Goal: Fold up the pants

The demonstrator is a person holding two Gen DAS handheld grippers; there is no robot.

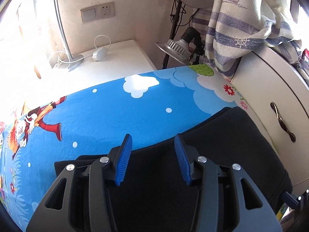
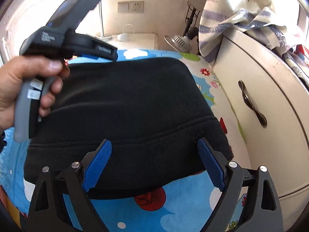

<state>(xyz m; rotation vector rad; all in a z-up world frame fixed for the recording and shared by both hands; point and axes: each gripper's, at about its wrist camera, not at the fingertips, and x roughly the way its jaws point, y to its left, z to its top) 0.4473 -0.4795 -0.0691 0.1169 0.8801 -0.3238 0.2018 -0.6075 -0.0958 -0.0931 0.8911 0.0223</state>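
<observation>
- While the black pants lie folded into a compact block on the cartoon bedsheet, just beside the white cabinet, their long axis runs left to right.
- Right claw hangs released and wide over the near hem, straddling it without touching.
- Left claw, half released and empty, hovers at the far left edge; the hand holds it.

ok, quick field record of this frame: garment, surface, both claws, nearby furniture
garment: black fleece pants, folded into a compact block, lying flat
surface: cartoon-print blue sheet
left claw: jaws apart, nothing between the pads, above the pants' edge
right claw: jaws wide, over the pants' near hem, not gripping
left hand: holds the left claw's handle
furniture: white cabinet right of the pants; nightstand behind
</observation>
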